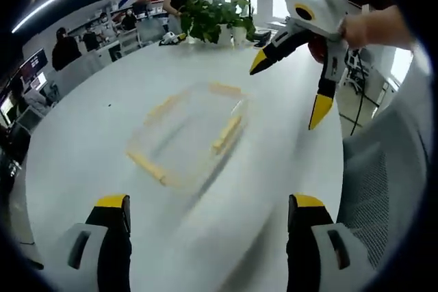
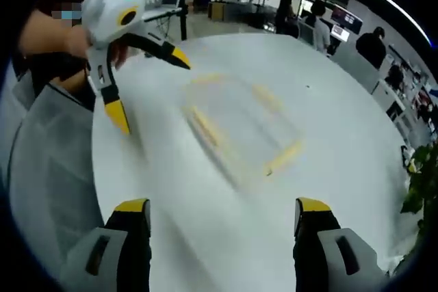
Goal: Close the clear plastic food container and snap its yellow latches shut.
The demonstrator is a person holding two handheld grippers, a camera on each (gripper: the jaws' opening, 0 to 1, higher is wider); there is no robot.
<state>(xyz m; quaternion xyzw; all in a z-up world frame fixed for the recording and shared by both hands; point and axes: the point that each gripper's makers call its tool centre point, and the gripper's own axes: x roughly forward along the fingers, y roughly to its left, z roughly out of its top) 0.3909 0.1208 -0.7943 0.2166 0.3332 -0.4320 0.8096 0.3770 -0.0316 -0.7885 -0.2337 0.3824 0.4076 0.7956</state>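
A: On the white round worktop (image 1: 89, 141), left gripper view: clear plastic food container (image 1: 188, 135), motion-blurred, lying near the middle, with yellow latches (image 1: 227, 133) along its sides. What differs in the right gripper view?

B: Same container (image 2: 239, 124), seen from the opposite side, equally blurred. Whether the lid is seated cannot be told in either view, nor whether any latch is snapped. No contents can be made out through the clear walls.

A: Left gripper (image 1: 209, 213): own jaws rise from the bottom edge, yellow-tipped, spread wide apart, holding nothing, short of the container. Upper right of this view: the right gripper (image 1: 291, 90), gripped by a hand (image 1: 373, 29), jaws parted, above the worktop and clear of the container.

B: Right gripper (image 2: 222, 217) in its own view: jaws likewise spread wide, nothing between them. Upper left: the left gripper (image 2: 150, 87), jaws parted, beside the container's far edge, not touching.

A: Unique to the left gripper view: potted plant (image 1: 215, 18) at the far rim of the worktop, and people at desks (image 1: 65, 49) behind.

B: Unique to the right gripper view: a grey chair back (image 2: 41, 162) at left; leaves (image 2: 421, 193) at the right edge.
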